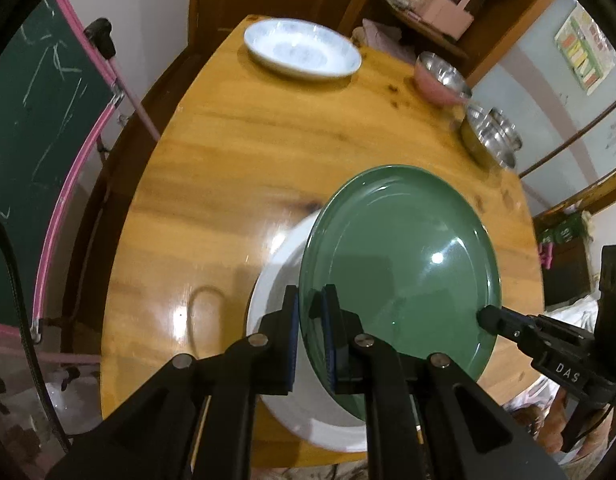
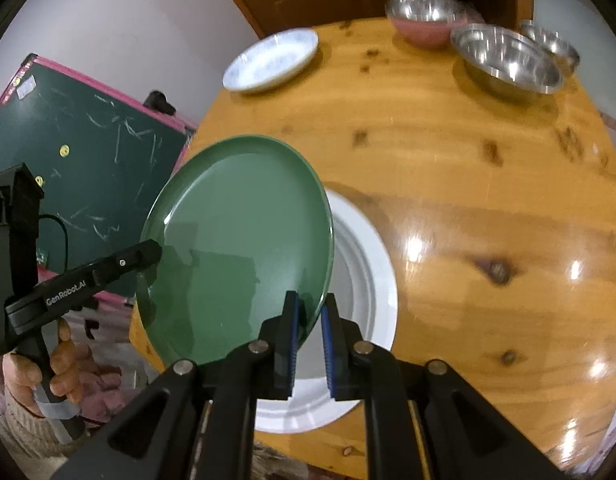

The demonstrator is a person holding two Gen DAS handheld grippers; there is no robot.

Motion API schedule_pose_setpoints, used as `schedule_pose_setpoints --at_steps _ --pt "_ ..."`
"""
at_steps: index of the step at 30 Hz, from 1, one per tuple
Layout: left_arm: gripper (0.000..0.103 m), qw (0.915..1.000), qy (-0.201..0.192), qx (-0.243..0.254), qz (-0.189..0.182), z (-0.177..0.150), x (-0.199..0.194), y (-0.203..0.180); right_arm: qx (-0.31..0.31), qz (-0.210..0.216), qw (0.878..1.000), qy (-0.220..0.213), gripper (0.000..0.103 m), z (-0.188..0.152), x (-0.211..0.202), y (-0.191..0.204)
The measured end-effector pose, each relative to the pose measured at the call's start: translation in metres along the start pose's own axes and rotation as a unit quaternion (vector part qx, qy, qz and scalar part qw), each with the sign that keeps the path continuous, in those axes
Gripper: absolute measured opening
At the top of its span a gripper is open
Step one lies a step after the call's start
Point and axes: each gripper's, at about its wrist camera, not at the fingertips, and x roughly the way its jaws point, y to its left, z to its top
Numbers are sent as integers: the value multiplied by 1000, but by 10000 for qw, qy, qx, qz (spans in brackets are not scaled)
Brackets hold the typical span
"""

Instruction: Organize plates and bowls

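A green plate [image 1: 404,264] hangs tilted above the wooden table [image 1: 227,160], held by both grippers at opposite edges. My left gripper [image 1: 311,296] is shut on its near rim, and my right gripper [image 1: 484,318] clamps the rim at the right. In the right wrist view the right gripper [image 2: 310,304] pinches the green plate [image 2: 235,240] at its lower right edge, and the left gripper [image 2: 153,250] bites the left edge. Under the green plate a white plate [image 1: 273,280] [image 2: 364,280] lies flat on the table, partly hidden.
A white patterned plate [image 2: 271,60] sits at the table's far side. A pink bowl with a steel inside [image 2: 426,20], a wide steel bowl [image 2: 508,64] and a smaller one [image 2: 552,42] stand at the far right. A green chalkboard [image 2: 87,160] stands left of the table.
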Motion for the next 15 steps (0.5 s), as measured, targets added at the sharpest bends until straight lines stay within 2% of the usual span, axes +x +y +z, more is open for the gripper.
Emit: schedule_pose_setpoints --at_steps 6,15 --pt "8 9997 220 -59 39 -17 25 9 132 -3 9997 223 10 -21 20 -5" --pt "9 9995 296 -67 30 -29 44 12 315 -22 9988 369 10 -31 32 -14"
